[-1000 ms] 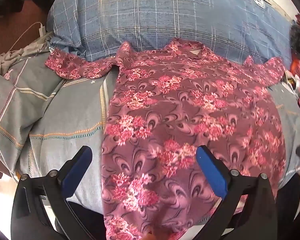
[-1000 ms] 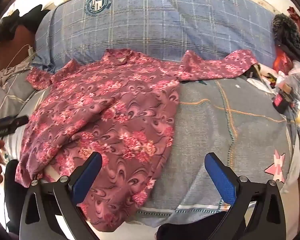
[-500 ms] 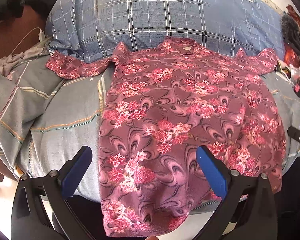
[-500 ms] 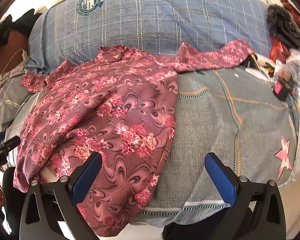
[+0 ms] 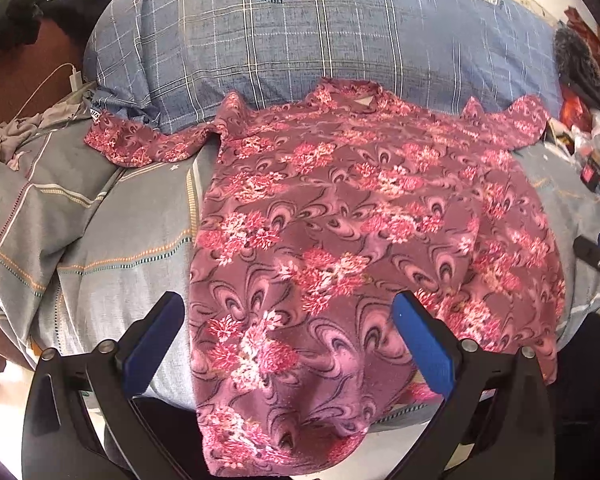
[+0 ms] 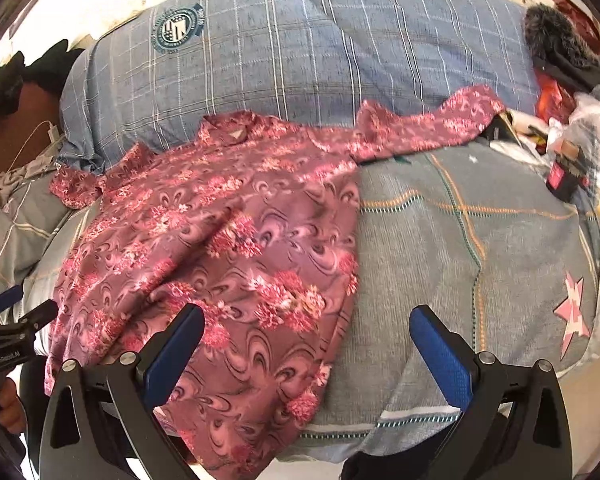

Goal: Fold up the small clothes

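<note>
A maroon floral shirt is lying spread face-down on the bed, its collar toward the headboard end, both sleeves reaching outward and its hem hanging over the near edge. The fabric is looking thin, light and limp, probably a little slick, so it is likely going to slump and slide rather than keep a crease; the best places to take hold are probably the hem corners or the shoulder seams, pinching a single layer. One diagonal wrinkle is running across the body in the right wrist view. The left hand-held gripper is hovering over the hem with its jaws spread wide, grasping nothing. The right hand-held gripper is likewise released, straddling the shirt's side edge. Underneath, a grey quilted bedspread is covering the bed, and a blue plaid duvet is bunching behind the collar. Clutter is sitting at the right side.
</note>
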`<state>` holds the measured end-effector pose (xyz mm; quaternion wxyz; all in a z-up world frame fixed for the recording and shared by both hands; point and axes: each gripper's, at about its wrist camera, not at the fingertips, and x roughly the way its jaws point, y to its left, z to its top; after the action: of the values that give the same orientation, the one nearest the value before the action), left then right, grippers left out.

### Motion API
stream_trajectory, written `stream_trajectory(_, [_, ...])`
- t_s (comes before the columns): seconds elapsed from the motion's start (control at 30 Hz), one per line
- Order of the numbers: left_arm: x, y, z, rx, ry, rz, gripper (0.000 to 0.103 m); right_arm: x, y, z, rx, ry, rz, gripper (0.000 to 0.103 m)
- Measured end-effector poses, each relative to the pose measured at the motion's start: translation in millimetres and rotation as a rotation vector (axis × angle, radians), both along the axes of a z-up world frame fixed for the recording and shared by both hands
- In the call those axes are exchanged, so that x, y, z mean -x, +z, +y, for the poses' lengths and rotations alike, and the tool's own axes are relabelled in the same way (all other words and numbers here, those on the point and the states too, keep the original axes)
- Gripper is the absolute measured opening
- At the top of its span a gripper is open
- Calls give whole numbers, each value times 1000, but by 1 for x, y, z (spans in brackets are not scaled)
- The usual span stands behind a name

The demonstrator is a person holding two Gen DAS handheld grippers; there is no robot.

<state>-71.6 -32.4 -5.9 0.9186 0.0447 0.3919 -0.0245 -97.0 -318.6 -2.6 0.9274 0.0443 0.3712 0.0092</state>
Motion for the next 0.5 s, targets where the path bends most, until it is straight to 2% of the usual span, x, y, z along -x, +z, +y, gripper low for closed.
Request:
stream_trajectory(0.13, [0, 0, 3, -1, -4, 11, 103, 2, -1, 8, 62, 26, -15, 103])
stream_trajectory(0.5, [-12, 0, 9, 21, 25, 34, 103, 3, -12, 1, 44, 10, -14, 103])
